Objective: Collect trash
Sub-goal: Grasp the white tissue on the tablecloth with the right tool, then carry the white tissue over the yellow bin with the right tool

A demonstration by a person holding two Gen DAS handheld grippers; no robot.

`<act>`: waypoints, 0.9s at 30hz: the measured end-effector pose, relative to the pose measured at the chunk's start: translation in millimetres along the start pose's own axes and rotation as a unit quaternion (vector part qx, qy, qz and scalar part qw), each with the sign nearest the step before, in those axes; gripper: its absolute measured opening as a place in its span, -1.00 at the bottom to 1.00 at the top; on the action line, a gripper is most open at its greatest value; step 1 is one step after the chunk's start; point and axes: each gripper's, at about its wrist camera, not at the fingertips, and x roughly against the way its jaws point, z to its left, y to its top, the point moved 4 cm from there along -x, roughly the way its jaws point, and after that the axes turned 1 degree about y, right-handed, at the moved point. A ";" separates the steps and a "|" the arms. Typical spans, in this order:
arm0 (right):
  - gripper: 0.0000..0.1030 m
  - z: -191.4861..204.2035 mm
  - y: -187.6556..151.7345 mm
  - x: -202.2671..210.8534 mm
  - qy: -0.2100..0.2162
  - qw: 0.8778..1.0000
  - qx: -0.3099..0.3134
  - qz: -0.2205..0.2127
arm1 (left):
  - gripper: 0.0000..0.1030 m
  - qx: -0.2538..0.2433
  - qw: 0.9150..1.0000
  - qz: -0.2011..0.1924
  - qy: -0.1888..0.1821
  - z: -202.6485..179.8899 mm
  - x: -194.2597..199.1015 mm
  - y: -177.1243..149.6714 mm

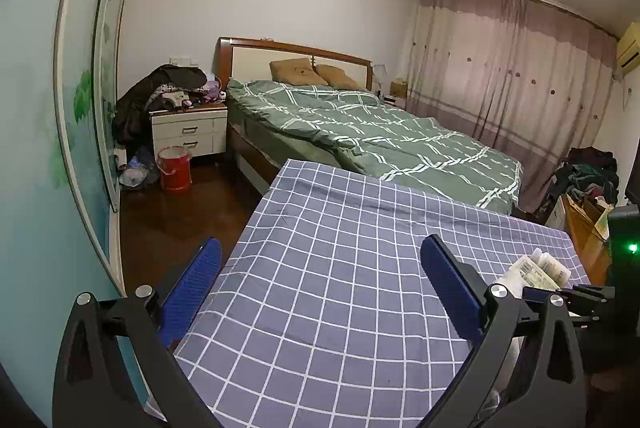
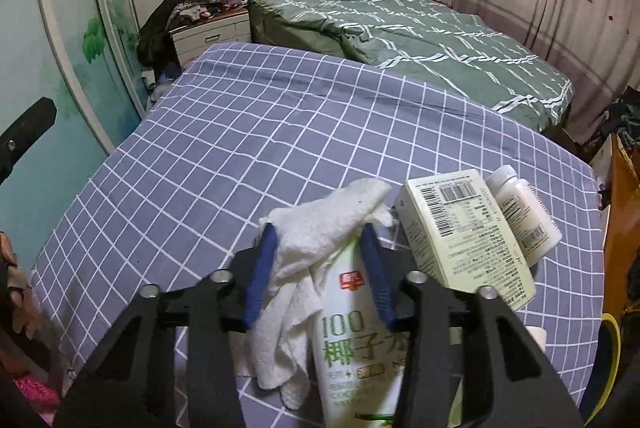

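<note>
My right gripper (image 2: 320, 232) is shut on a white crumpled tissue (image 2: 320, 224), which drapes over a coconut water carton (image 2: 356, 344) lying between the fingers. A pale green carton (image 2: 460, 232) and a white pill bottle (image 2: 524, 211) lie just to the right on the blue checked tablecloth (image 2: 260, 131). My left gripper (image 1: 320, 260) is open and empty above the same cloth (image 1: 340, 288). The carton and bottle (image 1: 540, 270) show at its right, beside the right gripper.
A bed with a green quilt (image 1: 380, 131) stands beyond the table. A red bucket (image 1: 174, 167) and a white nightstand (image 1: 188, 131) piled with clothes sit at the left. A sliding wardrobe door (image 1: 60, 147) runs along the left. Curtains (image 1: 520, 67) hang at the right.
</note>
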 end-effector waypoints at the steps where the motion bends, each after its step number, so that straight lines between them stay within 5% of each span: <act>1: -0.52 -1.0 0.8 0.7 -0.002 1.000 -0.001 -0.004 | 0.91 0.000 1.000 0.001 0.000 0.1 -1.6 0.8; 3: -0.76 -0.8 1.0 2.5 0.000 1.000 -0.002 -0.007 | 0.91 -0.002 1.000 0.002 0.000 -0.5 -2.4 -0.3; 6: -0.88 -2.4 1.9 8.9 0.013 1.000 -0.006 -0.017 | 0.91 -0.005 1.000 0.007 -0.002 -3.5 -4.2 -2.1; 16: -0.90 -8.7 10.1 47.4 0.094 0.994 -0.045 -0.044 | 0.91 -0.006 1.000 0.011 -0.002 -4.5 -6.1 -3.4; 27: -0.90 -61.3 31.8 120.6 0.105 0.982 -0.101 -0.120 | 0.91 -0.015 1.000 0.018 -0.001 -9.7 -7.9 -5.6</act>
